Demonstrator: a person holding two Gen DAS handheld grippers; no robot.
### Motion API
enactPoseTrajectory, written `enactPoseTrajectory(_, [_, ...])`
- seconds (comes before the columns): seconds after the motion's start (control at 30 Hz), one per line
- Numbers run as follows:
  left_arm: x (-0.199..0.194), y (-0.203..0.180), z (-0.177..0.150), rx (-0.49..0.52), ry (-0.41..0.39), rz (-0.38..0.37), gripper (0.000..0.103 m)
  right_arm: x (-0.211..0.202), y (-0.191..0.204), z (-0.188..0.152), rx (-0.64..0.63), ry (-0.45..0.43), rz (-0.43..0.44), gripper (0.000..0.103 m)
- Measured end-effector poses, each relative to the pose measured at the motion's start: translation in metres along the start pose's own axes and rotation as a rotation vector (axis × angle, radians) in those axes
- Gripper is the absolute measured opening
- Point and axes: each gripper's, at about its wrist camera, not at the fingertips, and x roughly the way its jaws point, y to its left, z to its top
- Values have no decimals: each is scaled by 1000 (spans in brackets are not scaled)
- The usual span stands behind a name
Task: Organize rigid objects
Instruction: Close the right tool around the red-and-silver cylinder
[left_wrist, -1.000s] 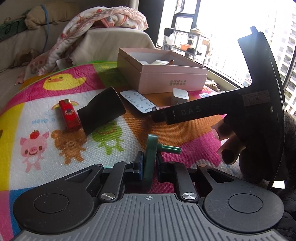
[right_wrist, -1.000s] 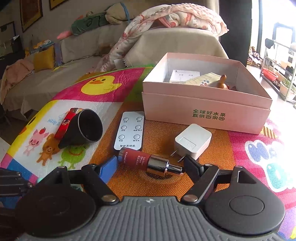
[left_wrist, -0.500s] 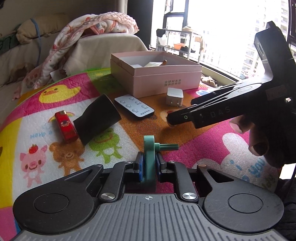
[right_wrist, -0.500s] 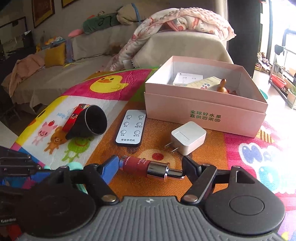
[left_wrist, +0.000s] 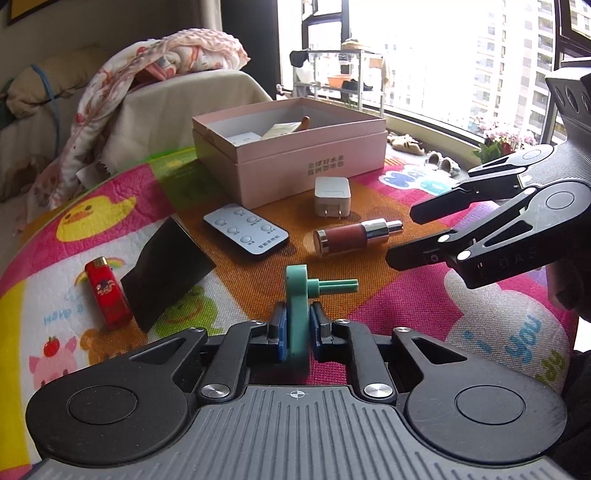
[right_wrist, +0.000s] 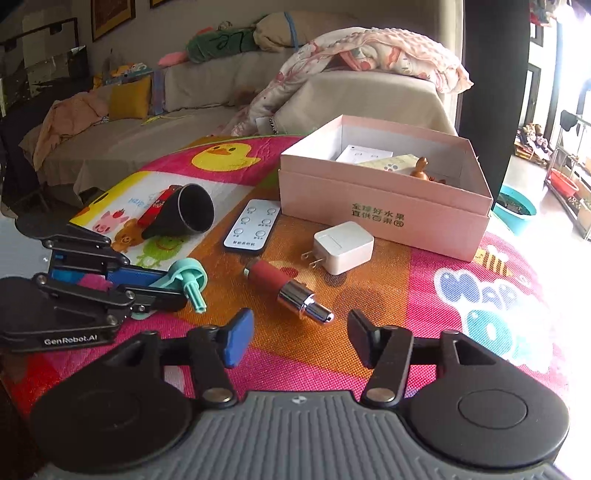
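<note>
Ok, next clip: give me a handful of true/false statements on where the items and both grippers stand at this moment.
1. The left gripper is clamped on the green plastic peg piece. True.
2. The red spray bottle is inside the pink box. False: it lies on the mat, ahead of the right gripper.
3. The right gripper grips the bottle. False: its jaws stand apart, empty, though they have just been closing.
4. The white charger lies on the mat beside the box. True.

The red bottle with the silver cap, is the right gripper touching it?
Apart. In the right wrist view the red bottle lies on the mat ahead of the right gripper, bare mat between them.
</note>
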Motion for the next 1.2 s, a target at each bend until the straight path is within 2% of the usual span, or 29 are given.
enactPoseTrajectory(0.2, [-3, 3, -2, -18, 1, -6, 16, 12, -8, 0, -7, 14, -96, 60])
enactPoseTrajectory(0.37, [-3, 3, -3, -30, -5, -5, 16, 19, -15, 0, 1, -21, -255, 63])
enactPoseTrajectory(0.47, [-5, 5, -4, -35, -6, -6, 16, 15, -17, 1, 36, -31, -204, 65])
enactPoseTrajectory(0.53, [-6, 6, -5, -41, -7, -6, 16, 13, -16, 1, 69, -26, -144, 78])
enactPoseTrajectory(0.63, [-7, 6, -7, -49, -9, -5, 16, 21, -7, 2, 116, 24, -73, 81])
enactPoseTrajectory(0.87, [-8, 6, -8, -60, -16, 3, 15, 42, 9, 19, 177, 24, -118, 85])
enactPoseTrajectory(1.0, [-7, 6, -5, -63, -2, 6, 16, 58, 20, 29, 132, 36, -154, 85])
enactPoseTrajectory(1.07, [-6, 8, -2, -69, 4, -1, 16, 61, 21, 33, 118, 33, -157, 85])
enactPoseTrajectory(1.13, [-5, 10, -2, -83, 6, -12, 16, 60, 18, 34, 125, 26, -151, 78])
enactPoseTrajectory(1.2, [-5, 12, -2, -90, 2, -19, 16, 58, 13, 32, 124, 24, -133, 78])
